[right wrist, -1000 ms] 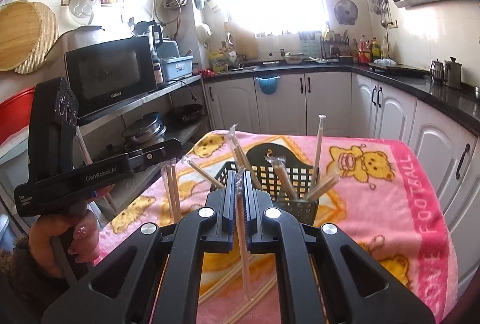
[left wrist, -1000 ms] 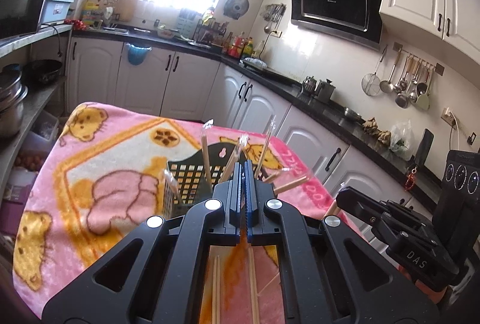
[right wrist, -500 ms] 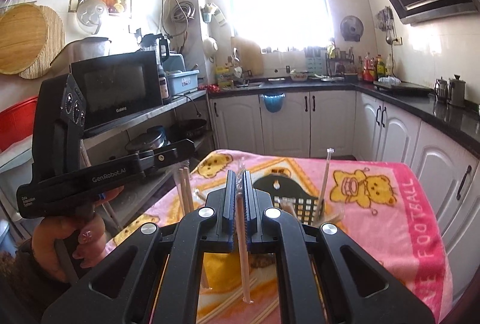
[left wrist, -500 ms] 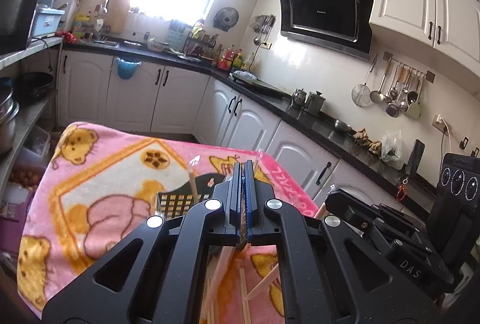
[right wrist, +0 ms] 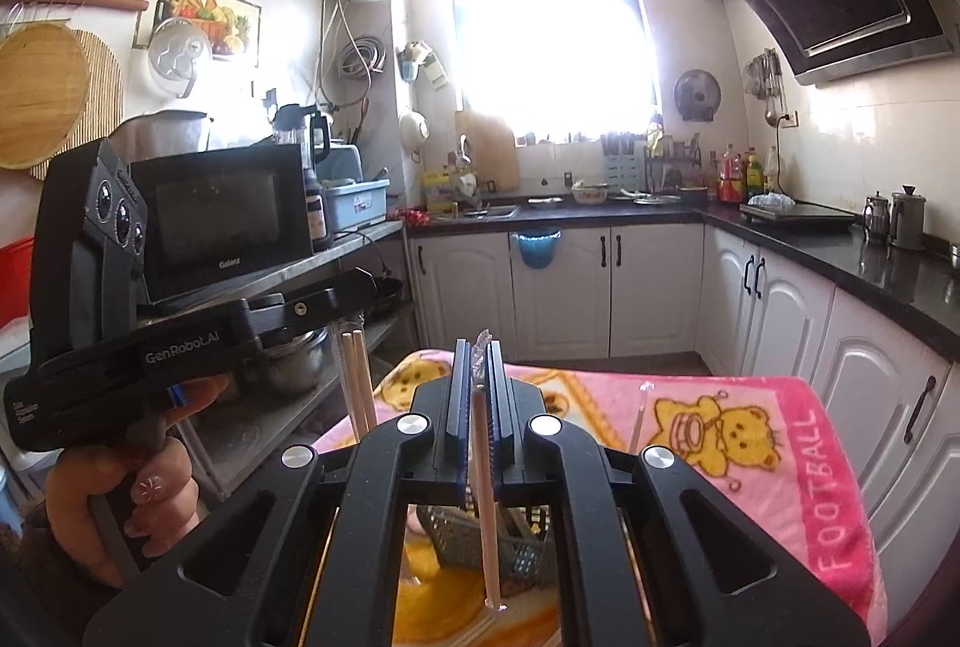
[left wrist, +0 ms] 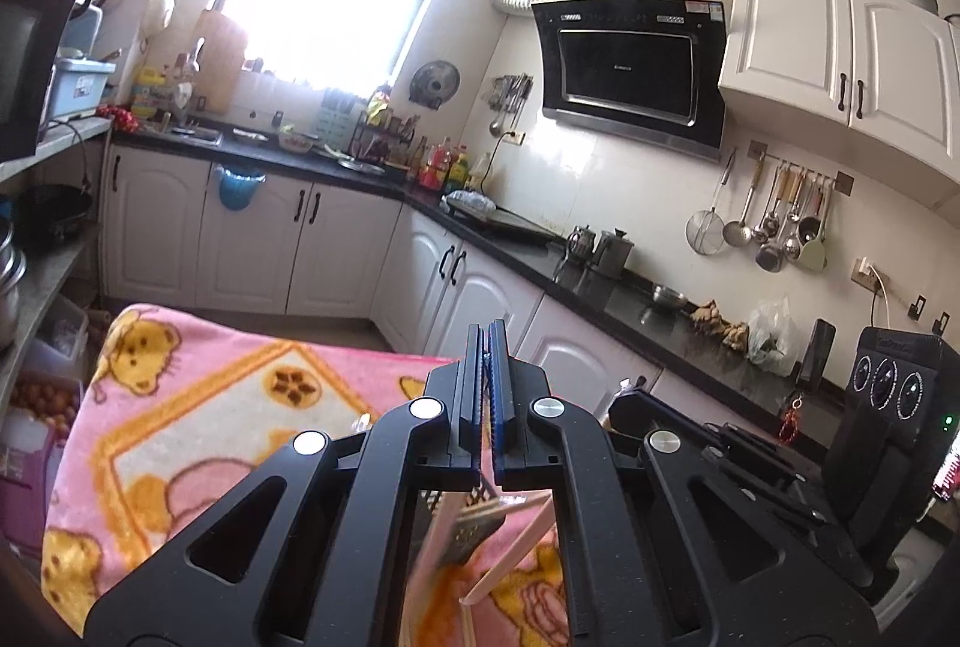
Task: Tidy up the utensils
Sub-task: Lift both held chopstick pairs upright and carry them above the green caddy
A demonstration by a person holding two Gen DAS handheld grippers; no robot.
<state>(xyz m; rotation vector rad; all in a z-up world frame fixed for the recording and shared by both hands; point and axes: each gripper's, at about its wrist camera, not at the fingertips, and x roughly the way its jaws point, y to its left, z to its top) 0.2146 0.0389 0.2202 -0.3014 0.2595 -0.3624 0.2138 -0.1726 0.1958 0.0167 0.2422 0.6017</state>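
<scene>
Starting with the left wrist view, the left gripper [left wrist: 487,347] has its jaws pressed together with no visible gap; a pale wrapped chopstick pair [left wrist: 441,545] hangs below the jaws, seen through the frame opening, and appears to be pinched at its upper end, though the contact point itself is hidden by the blue pads. Beside it a second loose stick [left wrist: 510,557] slants across the pink blanket [left wrist: 198,407] that covers the table. Part of the dark slotted basket [left wrist: 477,521] shows behind the hanging pair, mostly hidden by the gripper body. The right gripper's body appears at the right edge of this view. Moving to the right wrist view, the right gripper [right wrist: 478,377] is clamped on a single wrapped stick [right wrist: 485,497] that hangs nearly straight down from the pads, its clear wrapper tip protruding above them. Directly beneath stands the basket [right wrist: 480,539] on the blanket, with at least one wrapped stick [right wrist: 639,416] standing up from its area. The person's hand [right wrist: 129,497] holds the left gripper at the left of the frame, with two bare sticks [right wrist: 359,383] projecting below it. Judged from these views, the task is partly complete: some sticks appear loaded, two loads are held above the basket, and loose sticks remain on the blanket.
</scene>
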